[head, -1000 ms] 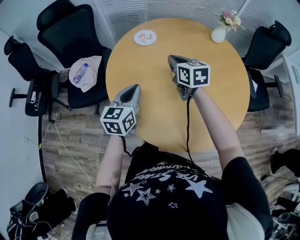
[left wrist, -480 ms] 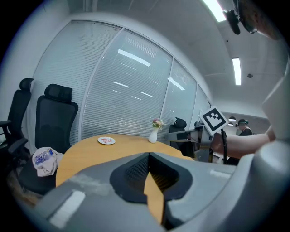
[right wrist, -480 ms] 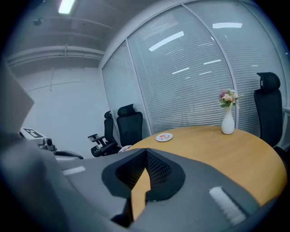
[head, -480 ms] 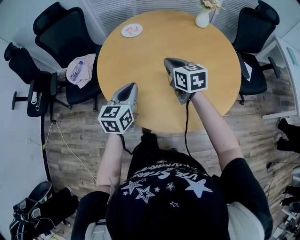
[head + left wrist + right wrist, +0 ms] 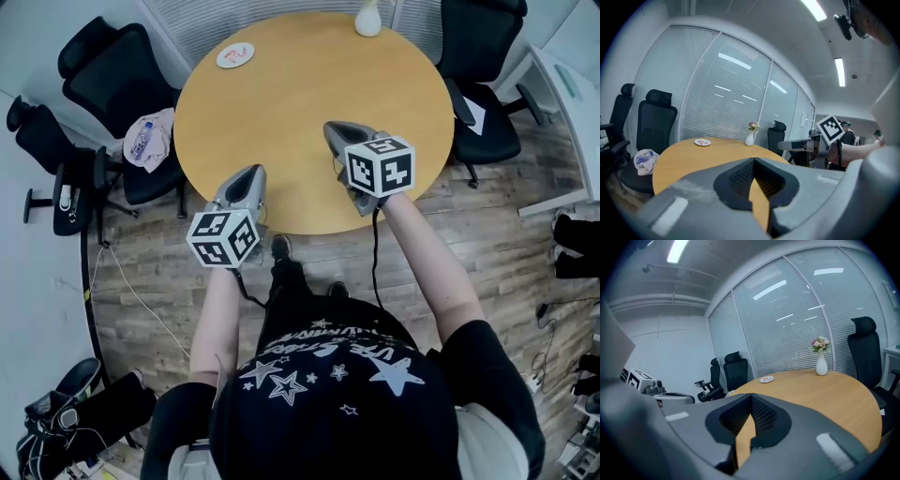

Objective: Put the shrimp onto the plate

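A small white plate [image 5: 235, 55] with pink-red shrimp on it lies at the far left rim of the round wooden table [image 5: 309, 84]. It also shows far off as the plate [image 5: 702, 142] in the left gripper view and the plate [image 5: 766, 379] in the right gripper view. My left gripper [image 5: 247, 178] hangs at the table's near-left edge. My right gripper [image 5: 336, 133] is above the near part of the table. Both are far from the plate. In each gripper view the jaws meet at the tips with nothing between them: left gripper [image 5: 753, 161], right gripper [image 5: 751, 397].
A white vase with flowers [image 5: 367, 17] stands at the table's far rim. Black office chairs ring the table; the chair at left [image 5: 141, 178] holds a cloth and a bottle [image 5: 148, 139]. Wood floor surrounds the table, with a cable [image 5: 122, 281] and dark bags [image 5: 66, 412] at lower left.
The table, plate and vase have slid up and away in the head view. Both grippers now sit nearer the table's near edge. Both stay shut.
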Motion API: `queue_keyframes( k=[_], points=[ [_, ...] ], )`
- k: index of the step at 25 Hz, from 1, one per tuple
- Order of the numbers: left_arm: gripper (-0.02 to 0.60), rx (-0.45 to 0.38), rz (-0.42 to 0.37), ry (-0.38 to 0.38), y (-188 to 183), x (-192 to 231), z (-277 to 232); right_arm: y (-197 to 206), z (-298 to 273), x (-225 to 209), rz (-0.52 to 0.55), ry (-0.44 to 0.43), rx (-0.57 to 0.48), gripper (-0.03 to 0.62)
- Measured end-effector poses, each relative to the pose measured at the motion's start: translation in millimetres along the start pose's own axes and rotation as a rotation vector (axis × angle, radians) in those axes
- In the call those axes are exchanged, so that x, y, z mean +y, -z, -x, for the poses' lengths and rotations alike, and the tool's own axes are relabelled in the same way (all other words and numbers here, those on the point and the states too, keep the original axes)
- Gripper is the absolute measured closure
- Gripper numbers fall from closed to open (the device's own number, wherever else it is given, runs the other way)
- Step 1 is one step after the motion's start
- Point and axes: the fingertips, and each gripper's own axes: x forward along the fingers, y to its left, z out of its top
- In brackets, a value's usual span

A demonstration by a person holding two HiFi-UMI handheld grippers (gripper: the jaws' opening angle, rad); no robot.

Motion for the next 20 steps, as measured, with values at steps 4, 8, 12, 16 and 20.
queue_keyframes(
  k=[4,8,12,16,20],
  points=[
    [0.580,0.007,-0.042,-0.016,8,-32,12,15,34,-2,-0.013,-0.020,-0.004,0.594],
    [0.580,0.013,-0.052,-0.015,12,-55,23,21,56,-1,-0.033,-0.034,-0.008,0.594],
    [0.580,0.020,-0.050,-0.006,12,-68,25,25,72,-1,-0.047,-0.036,0.001,0.594],
    [0.580,0.026,-0.046,0.018,14,-76,19,31,78,-7,-0.049,-0.018,0.014,0.594],
    [0.580,0.030,-0.037,0.038,19,-81,17,39,81,-10,-0.050,0.004,0.032,0.594]
  ],
)
